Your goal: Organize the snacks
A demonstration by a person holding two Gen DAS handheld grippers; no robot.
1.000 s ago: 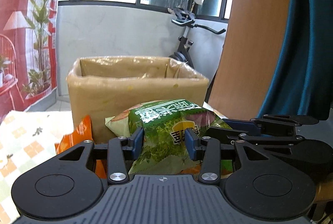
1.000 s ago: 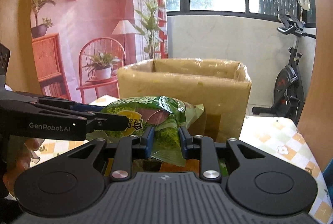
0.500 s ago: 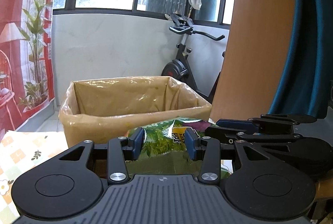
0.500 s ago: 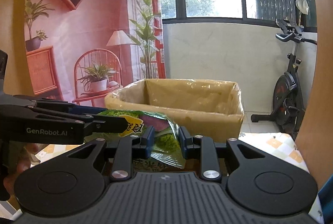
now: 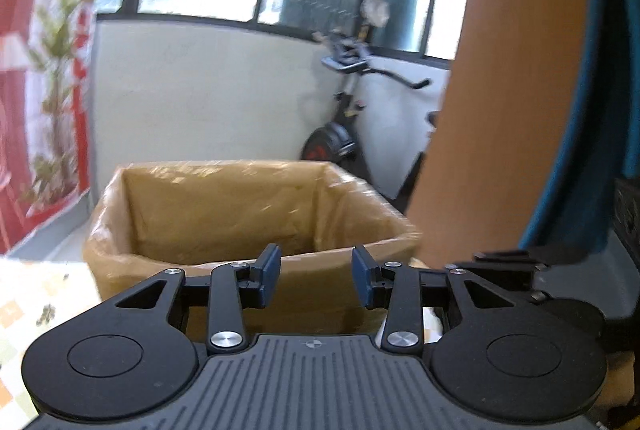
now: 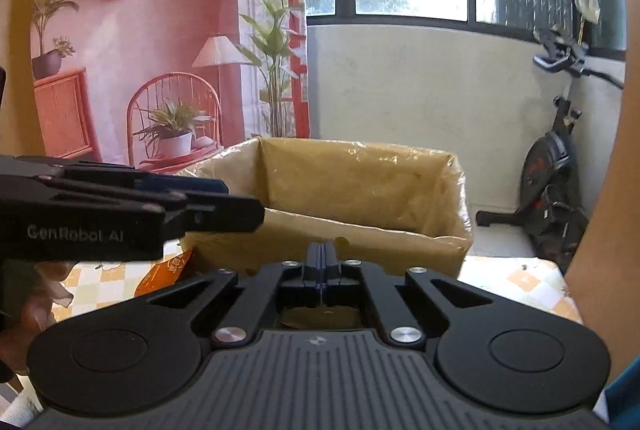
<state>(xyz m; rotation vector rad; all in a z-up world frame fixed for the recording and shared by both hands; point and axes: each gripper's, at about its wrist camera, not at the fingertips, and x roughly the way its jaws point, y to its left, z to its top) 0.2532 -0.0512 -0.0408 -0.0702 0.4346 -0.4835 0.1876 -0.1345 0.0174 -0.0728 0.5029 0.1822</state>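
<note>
Right wrist view: right gripper [image 6: 322,262] with fingers pressed together on nothing, left gripper [image 5: 316,278] narrowing (nothing between its pads), an orange snack packet [image 6: 166,270] lying near left on the checked tablecloth [image 6: 516,280], the lined cardboard box [image 6: 360,198] beyond.
</note>
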